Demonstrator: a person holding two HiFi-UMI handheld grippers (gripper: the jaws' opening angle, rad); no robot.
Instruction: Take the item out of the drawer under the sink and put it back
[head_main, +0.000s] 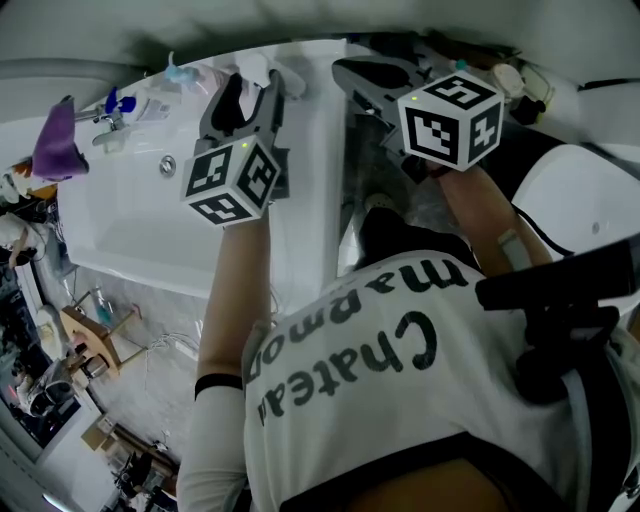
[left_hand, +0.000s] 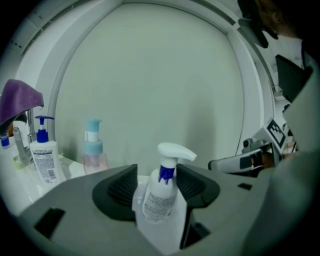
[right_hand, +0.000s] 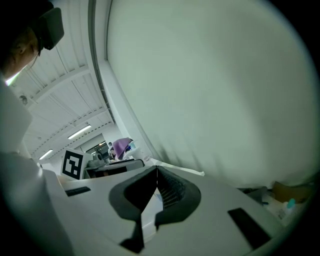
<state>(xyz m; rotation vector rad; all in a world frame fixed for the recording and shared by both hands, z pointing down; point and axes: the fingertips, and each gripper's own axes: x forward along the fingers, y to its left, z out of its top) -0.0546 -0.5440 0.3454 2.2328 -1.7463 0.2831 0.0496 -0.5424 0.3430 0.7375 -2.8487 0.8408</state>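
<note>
- In the left gripper view, the spray bottle (left_hand: 161, 200) is seen at 6 o'clock. It stands upright, white, with a blue collar under a white trigger head.
- The left gripper (head_main: 248, 92) is released. Its jaws are spread to either side of the bottle's neck, and no squeeze on the bottle can be made out.
- In the head view, that gripper is held at about 11 o'clock over the back rim of the white sink (head_main: 130, 225). Its marker cube (head_main: 232, 180) is turned toward the camera.
- The right gripper (right_hand: 156, 174) is clenched, with its pads met at the tips and nothing caught between them. It is pointed at a plain pale wall.
- In the head view, the right gripper is found at about 1 o'clock, past the sink's right edge and well apart from the bottle.
- A pump bottle (left_hand: 44, 157) with a blue pump is placed at 9 o'clock in the left gripper view. A pinkish bottle (left_hand: 93, 150) with a light-blue cap is set just beside it, toward 8 o'clock.
- A purple cloth (left_hand: 17, 100) is draped above the faucet (left_hand: 20, 145) at about 10 o'clock.
</note>
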